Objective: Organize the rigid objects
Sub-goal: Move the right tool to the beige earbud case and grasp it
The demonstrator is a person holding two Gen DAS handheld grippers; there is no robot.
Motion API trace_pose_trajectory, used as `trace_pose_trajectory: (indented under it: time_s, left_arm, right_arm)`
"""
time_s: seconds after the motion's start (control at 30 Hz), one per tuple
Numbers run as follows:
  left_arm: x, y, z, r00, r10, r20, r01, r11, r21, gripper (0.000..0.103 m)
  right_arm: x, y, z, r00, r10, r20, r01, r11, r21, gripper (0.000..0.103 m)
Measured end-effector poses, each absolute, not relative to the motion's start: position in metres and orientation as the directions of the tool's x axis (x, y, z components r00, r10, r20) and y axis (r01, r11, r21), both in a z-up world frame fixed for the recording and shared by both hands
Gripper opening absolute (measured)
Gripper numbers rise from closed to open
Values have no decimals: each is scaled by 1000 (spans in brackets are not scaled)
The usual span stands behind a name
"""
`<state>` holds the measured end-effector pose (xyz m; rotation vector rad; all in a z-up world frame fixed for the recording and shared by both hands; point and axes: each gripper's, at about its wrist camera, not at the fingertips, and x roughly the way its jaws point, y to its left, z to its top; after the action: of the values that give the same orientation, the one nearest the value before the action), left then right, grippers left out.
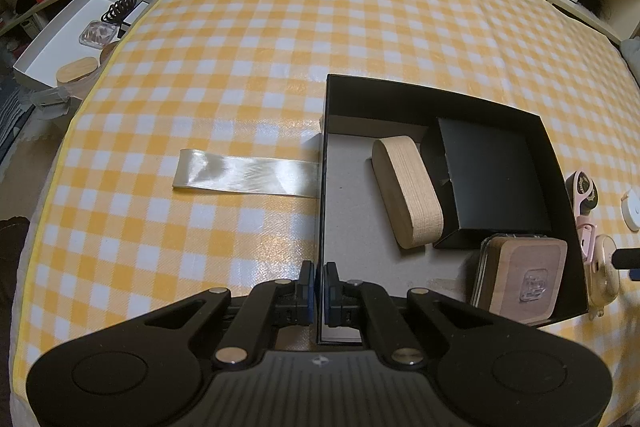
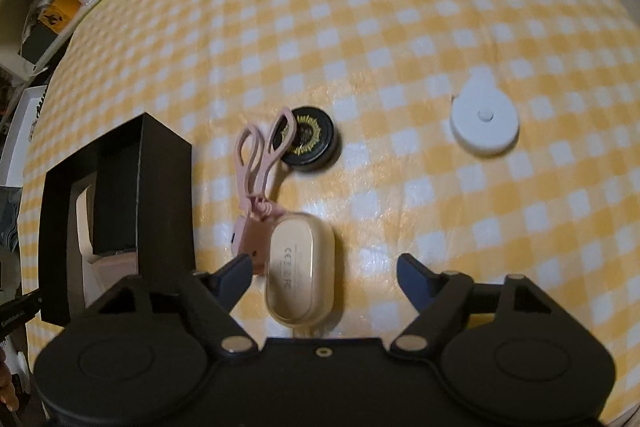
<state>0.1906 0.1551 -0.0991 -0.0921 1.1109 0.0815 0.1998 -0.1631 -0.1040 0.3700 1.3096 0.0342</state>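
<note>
Left hand-held gripper [image 1: 319,291] on black box [image 1: 556,163] w/ wood case [image 1: 406,187]

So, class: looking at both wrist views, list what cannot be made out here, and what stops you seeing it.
- Left wrist view: the black box near wall is hidden by the gripper body.
- Left wrist view: the pink eyelash curler is mostly behind the box's right wall.
- Right wrist view: print on the cream case is too blurred to read.
- Right wrist view: box contents are mostly screened by its wall.

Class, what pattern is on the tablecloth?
Yellow-and-white checks on the tablecloth, clearest in the left wrist view.
</note>
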Motion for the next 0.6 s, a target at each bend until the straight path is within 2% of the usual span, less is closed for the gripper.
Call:
trace_pose_trajectory:
  time_s: [0.1, 0.27, 0.43, 0.6]
  left_arm:
    - [191, 155, -99, 442, 20, -897, -112, 993, -33, 4]
    - [191, 154, -99, 442, 20, -897, -112, 993, -33, 4]
    - [191, 155, -99, 442, 20, -897, -112, 993, -32, 4]
    - [191, 154, -99, 442, 21, -897, -112, 993, -32, 4]
  right_arm:
    - [202, -159, -110, 251, 270, -930, 198, 926, 323, 65]
    - [204, -151, -117, 228, 264, -937, 192, 932, 309, 58]
    - [207, -151, -119, 233, 251, -940, 187, 937, 297, 57]
    - [211, -151, -123, 229, 239, -944, 179, 943, 282, 45]
